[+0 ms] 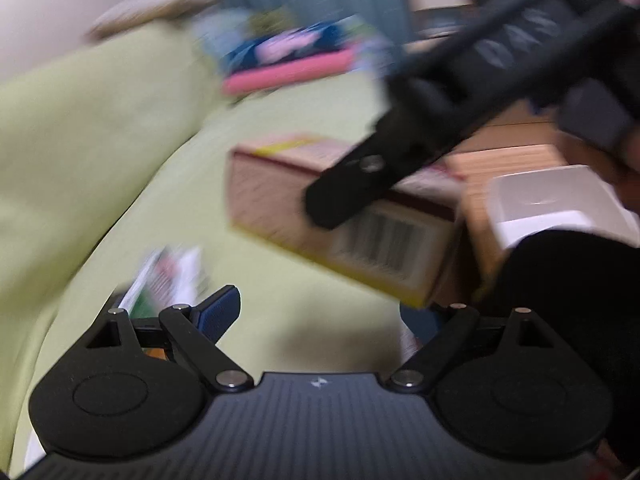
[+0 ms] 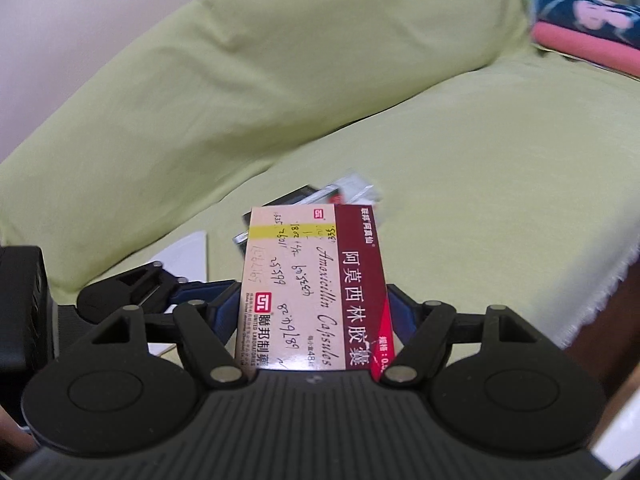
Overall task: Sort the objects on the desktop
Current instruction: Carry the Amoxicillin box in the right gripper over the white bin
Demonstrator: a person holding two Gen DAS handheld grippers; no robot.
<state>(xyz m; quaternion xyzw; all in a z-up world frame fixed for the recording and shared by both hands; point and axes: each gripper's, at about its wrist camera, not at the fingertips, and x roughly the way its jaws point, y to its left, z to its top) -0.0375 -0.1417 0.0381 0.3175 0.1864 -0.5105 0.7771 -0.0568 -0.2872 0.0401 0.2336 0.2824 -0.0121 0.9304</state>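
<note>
Amoxicillin box [image 2: 316,284] sits clamped between the fingers of the right gripper [image 2: 310,312], lifted clear of the green-covered bed [image 2: 460,152] and its pillow [image 2: 260,60]. The left gripper [image 1: 320,320] has its fingers spread with nothing between them, pointing toward the box from below. The step in hand looks like carrying one picked item toward its sorting place. A white bin [image 1: 560,200] beside the bed's edge may be the target, though blur leaves that uncertain. Loose packets [image 2: 344,192] remain on the bed. Next calls for steering the box over its container before loosening the grip.
</note>
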